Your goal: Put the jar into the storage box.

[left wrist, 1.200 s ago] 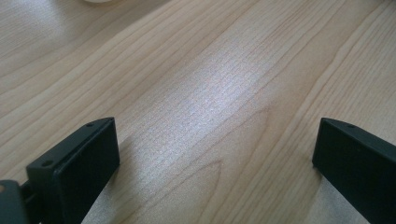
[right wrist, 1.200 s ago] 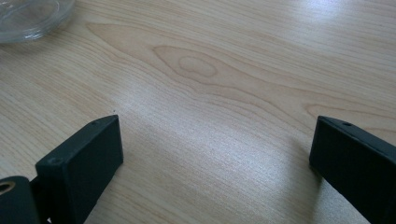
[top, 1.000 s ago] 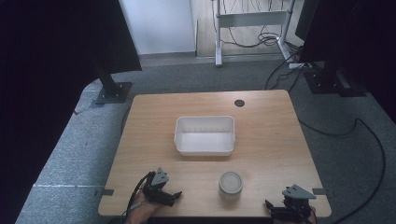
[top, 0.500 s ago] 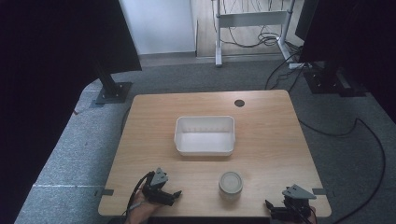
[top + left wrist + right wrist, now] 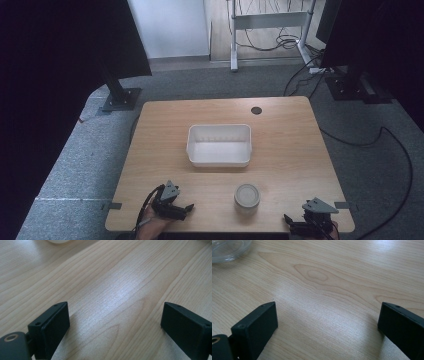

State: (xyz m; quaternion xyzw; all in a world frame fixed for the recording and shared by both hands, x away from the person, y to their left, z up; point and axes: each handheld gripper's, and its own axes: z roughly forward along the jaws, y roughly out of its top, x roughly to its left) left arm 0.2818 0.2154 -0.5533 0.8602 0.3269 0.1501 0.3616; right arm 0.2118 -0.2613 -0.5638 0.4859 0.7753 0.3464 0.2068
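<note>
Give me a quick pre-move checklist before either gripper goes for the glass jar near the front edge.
1. Left gripper jaws open, nothing between them: ok.
2. Right gripper jaws open, nothing between them: ok.
3. Glass jar upright on the wooden table, between the two grippers and apart from both: ok.
4. White plastic bin stands behind the jar with a gap between them: ok.
5. Bare tabletop between each gripper and the jar: ok.
6. Whether the jar has a lid or holds anything: cannot tell.
</note>
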